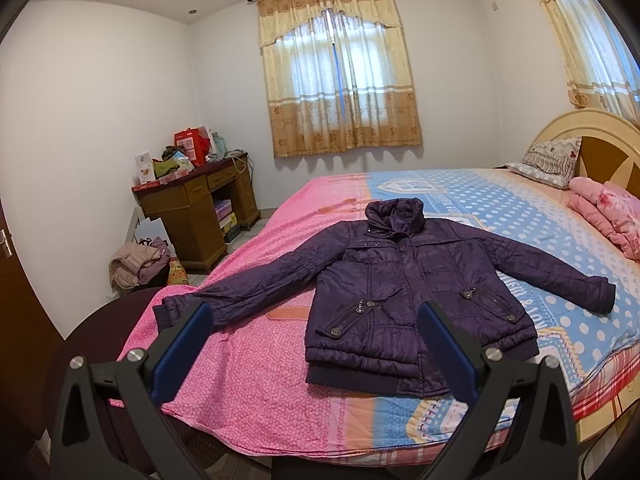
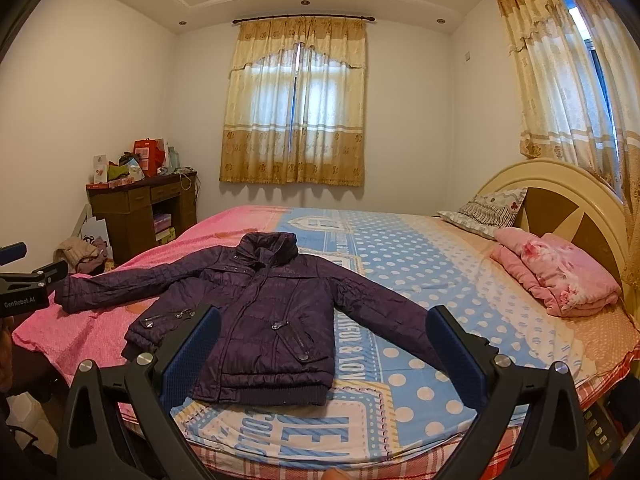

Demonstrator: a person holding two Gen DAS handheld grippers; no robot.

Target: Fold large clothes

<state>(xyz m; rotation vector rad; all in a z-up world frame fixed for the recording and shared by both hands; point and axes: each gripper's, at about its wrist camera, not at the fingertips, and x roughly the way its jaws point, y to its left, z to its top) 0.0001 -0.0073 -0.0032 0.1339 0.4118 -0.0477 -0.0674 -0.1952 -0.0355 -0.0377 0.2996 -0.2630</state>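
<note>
A dark purple quilted jacket [image 1: 400,280] lies flat, front up, on the bed [image 1: 256,380], sleeves spread to both sides and collar toward the window. It also shows in the right wrist view [image 2: 264,320]. My left gripper [image 1: 316,320] is open and empty, held above the bed's near edge in front of the jacket's hem and left sleeve. My right gripper [image 2: 324,324] is open and empty, in front of the hem and the right sleeve. The left gripper also shows at the left edge of the right wrist view [image 2: 24,276].
A folded pink blanket [image 2: 556,276] and a pillow [image 2: 488,212] lie by the headboard [image 2: 572,204]. A wooden desk [image 1: 200,208] with clutter stands in the far left corner, with a pile of clothes [image 1: 138,264] on the floor beside it.
</note>
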